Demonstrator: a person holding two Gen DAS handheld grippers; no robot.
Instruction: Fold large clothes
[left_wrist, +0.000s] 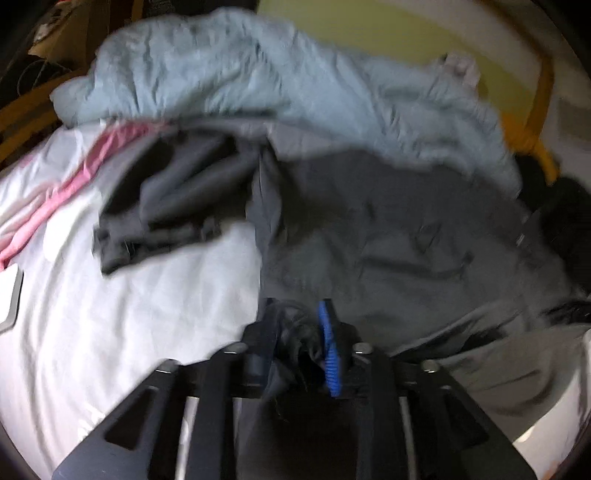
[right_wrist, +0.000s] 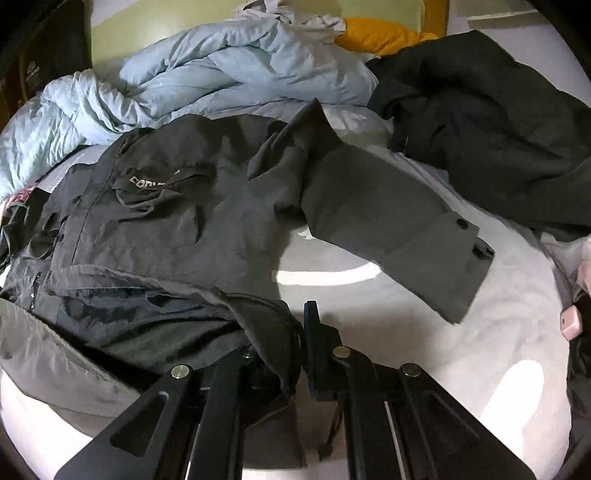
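A large dark grey jacket (right_wrist: 192, 218) with a white chest logo lies spread on the white bed sheet (right_wrist: 424, 332). One sleeve (right_wrist: 399, 229) stretches out to the right. My right gripper (right_wrist: 295, 332) is shut on the jacket's hem at the near edge. In the blurred left wrist view the same jacket (left_wrist: 388, 229) fills the right half, with its other sleeve (left_wrist: 166, 206) bunched to the left. My left gripper (left_wrist: 299, 332) is shut on a bunch of the jacket's hem between its blue pads.
A crumpled light blue duvet (right_wrist: 221, 74) lies along the far side of the bed. A second black garment (right_wrist: 498, 129) is heaped at the right. A yellow pillow (right_wrist: 376, 35) sits behind. A pink cloth (left_wrist: 66, 192) lies at left. A pink phone (right_wrist: 570, 323) lies at far right.
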